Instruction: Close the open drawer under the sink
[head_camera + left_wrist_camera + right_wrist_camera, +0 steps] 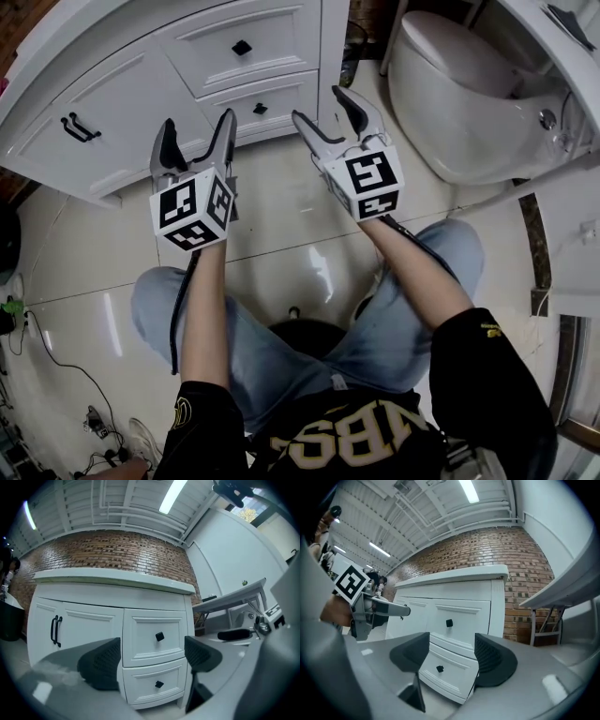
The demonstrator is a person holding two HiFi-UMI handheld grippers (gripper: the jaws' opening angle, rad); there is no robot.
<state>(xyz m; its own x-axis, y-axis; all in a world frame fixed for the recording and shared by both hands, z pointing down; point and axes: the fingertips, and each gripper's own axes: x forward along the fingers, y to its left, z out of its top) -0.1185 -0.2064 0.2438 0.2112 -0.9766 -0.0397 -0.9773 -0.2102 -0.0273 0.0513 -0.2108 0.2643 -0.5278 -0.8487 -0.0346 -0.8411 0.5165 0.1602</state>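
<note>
1. While both tools hover level in front of the white panelled vanity cabinet (pixel 122 98), neither touches it. The left gripper (pixel 199 120) has its jaws spread wide with nothing between the pads. The right gripper (pixel 317 103) is likewise well open and empty.
2. The white lower drawer with the small black square knob (pixel 451 676) sits at the cabinet's right end, under the matching upper drawer (pixel 225 37). From the right gripper view its front seems to stand a little proud of the frame, so I judge it not yet pushed home.
3. Risk: a push landing too high would meet the upper drawer instead. The two fronts lie one directly above the other with only a thin seam between them.
4. Risk: an open jaw could straddle or catch the knob. A push at one end of the glossy front could skew the drawer or let a fingertip slide off.
5. Risk: the grippers are near each other, so the idle one may knock the working one on the way in.
6. Room: the pale glossy tiled floor (pixel 272 220) between the person's knees and the cabinet is bare, which gives a straight run forward.
7. Edges: the white toilet (pixel 459 103) stands near the cabinet's right corner and limits sideways swing there. The door with black bar handles (pixel 80 128) lies to the left, well apart from the drawer.
</note>
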